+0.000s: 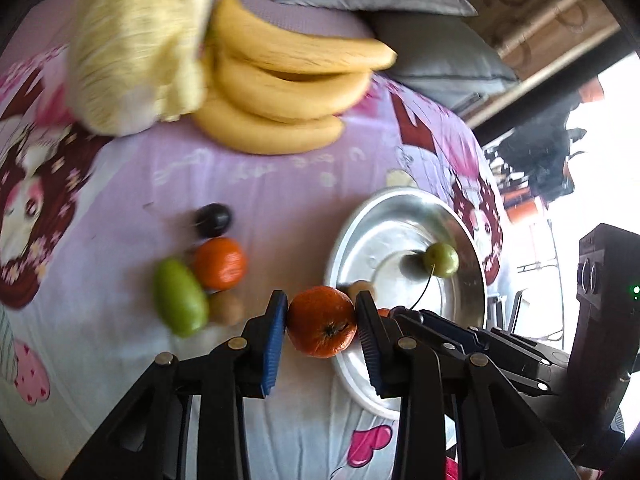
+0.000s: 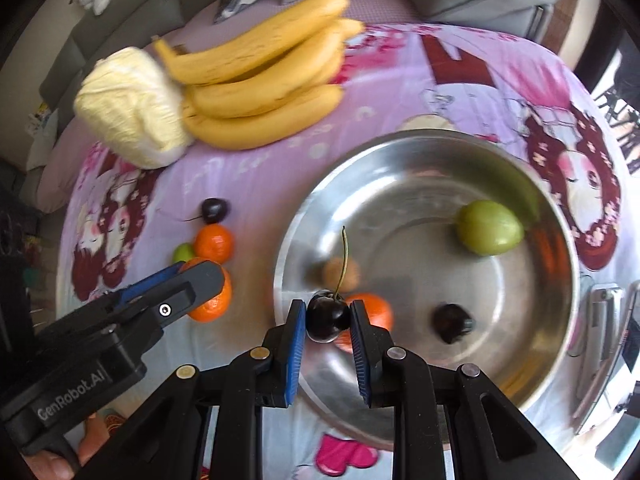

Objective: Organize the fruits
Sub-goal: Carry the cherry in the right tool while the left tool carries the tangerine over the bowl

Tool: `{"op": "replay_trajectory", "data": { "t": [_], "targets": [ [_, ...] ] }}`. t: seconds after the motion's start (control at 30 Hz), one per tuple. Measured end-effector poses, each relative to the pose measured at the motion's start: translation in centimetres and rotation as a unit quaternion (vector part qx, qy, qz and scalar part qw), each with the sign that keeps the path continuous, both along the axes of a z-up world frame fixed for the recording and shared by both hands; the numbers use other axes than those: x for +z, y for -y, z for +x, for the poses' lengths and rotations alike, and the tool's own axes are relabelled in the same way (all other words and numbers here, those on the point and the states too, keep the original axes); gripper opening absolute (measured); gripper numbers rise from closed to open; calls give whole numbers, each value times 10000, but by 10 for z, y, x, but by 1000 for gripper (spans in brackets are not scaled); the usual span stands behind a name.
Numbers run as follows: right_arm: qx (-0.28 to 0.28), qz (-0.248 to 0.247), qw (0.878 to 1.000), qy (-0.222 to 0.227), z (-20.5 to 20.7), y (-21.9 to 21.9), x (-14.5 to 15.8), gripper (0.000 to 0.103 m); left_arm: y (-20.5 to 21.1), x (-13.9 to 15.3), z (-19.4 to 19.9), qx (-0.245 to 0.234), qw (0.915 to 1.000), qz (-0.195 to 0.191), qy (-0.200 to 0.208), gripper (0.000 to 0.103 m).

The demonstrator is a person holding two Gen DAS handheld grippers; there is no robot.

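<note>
Tangerine (image 1: 322,322) clamped by left gripper (image 1: 321,322) at near-left rim of metal bowl (image 2: 400,152). Cherry (image 2: 327,317) pinched by right gripper (image 2: 327,320) over bowl's near edge. Green fruit (image 2: 489,227) seen inside bowl.

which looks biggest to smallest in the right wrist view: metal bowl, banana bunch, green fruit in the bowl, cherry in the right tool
1. metal bowl
2. banana bunch
3. green fruit
4. cherry, held in the right tool

The last two are unsure: the cherry is much nearer the camera, which inflates it, though it looks smaller anyway.
</note>
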State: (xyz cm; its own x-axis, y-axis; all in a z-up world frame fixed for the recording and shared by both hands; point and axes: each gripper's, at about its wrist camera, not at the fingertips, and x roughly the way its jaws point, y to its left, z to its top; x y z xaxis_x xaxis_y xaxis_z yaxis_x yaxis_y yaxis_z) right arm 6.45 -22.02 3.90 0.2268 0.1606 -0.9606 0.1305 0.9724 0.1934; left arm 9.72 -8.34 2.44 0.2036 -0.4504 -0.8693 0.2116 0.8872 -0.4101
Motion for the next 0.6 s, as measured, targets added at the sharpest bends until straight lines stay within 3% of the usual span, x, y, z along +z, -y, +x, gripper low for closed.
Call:
{"op": "replay_trajectory", "data": {
  "t": [0.3,0.6],
  "targets": [
    [-340,-122,9993,-20,3,47,-6,24,59,-10,17,-473,9983,330,67,37],
    [-430,-225,9987,-159,6,72,-23,24,90,-25,29,-718,9961,509,-13,37]
  ]
}}
